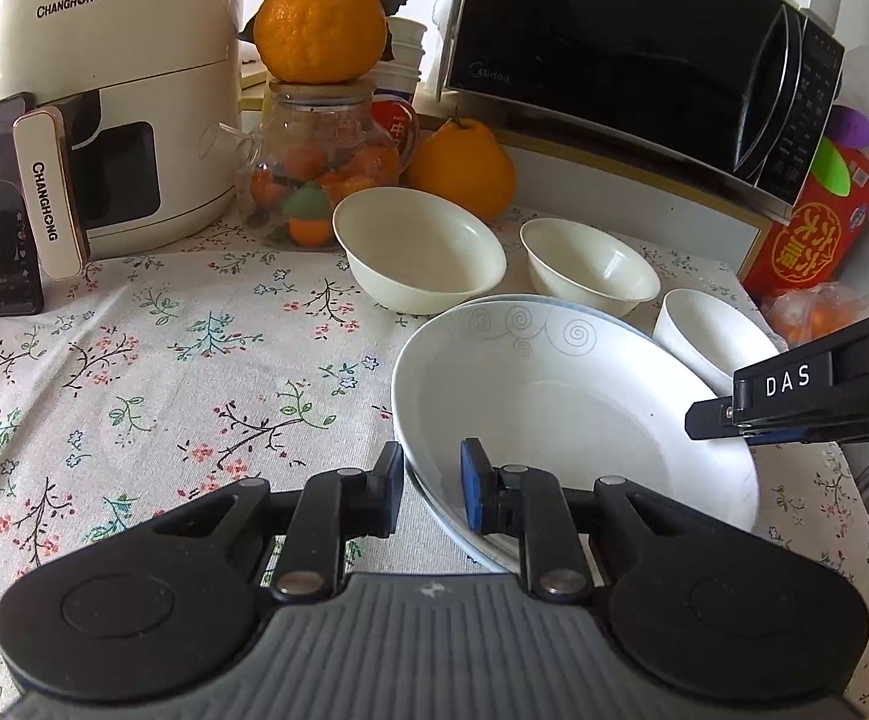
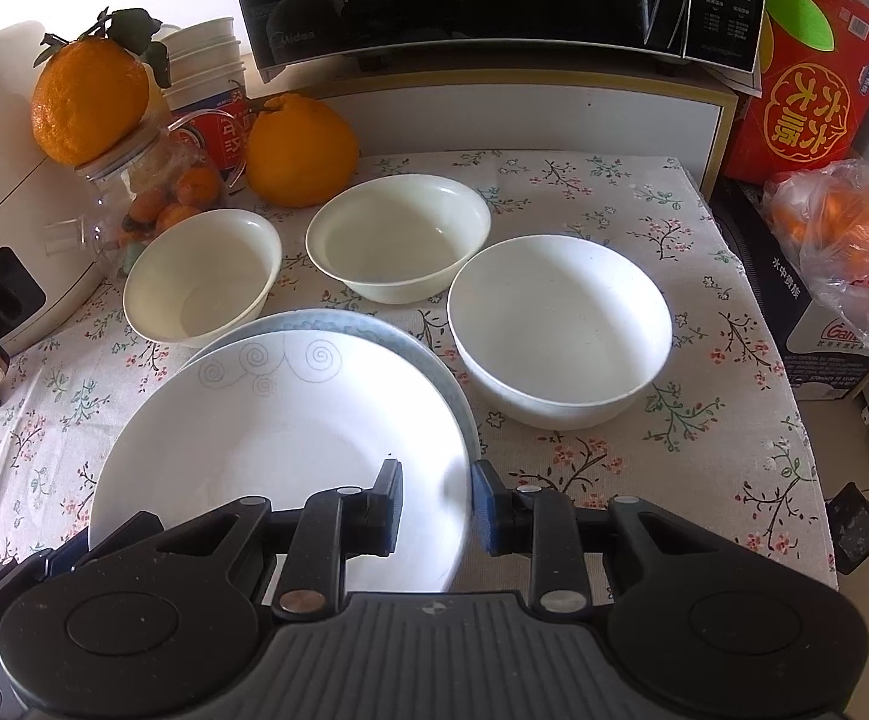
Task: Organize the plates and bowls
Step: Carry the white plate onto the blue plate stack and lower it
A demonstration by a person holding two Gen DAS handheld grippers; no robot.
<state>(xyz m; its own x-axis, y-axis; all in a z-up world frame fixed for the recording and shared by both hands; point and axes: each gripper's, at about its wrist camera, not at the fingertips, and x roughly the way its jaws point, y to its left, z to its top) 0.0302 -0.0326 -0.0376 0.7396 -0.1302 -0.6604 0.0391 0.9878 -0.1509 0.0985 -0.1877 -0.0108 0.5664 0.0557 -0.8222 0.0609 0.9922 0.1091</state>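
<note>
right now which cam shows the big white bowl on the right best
The right wrist view: the big white bowl sits whole and unblocked, its rim and inside fully visible. In the left wrist view the same bowl is mostly hidden behind the swirl plate and the right gripper.

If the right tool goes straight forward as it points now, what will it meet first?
The right tool already straddles the right rim of the top plate, so it would likely slide further onto that rim first. Beyond, the large white bowl stands slightly right; depth is unclear.
</note>
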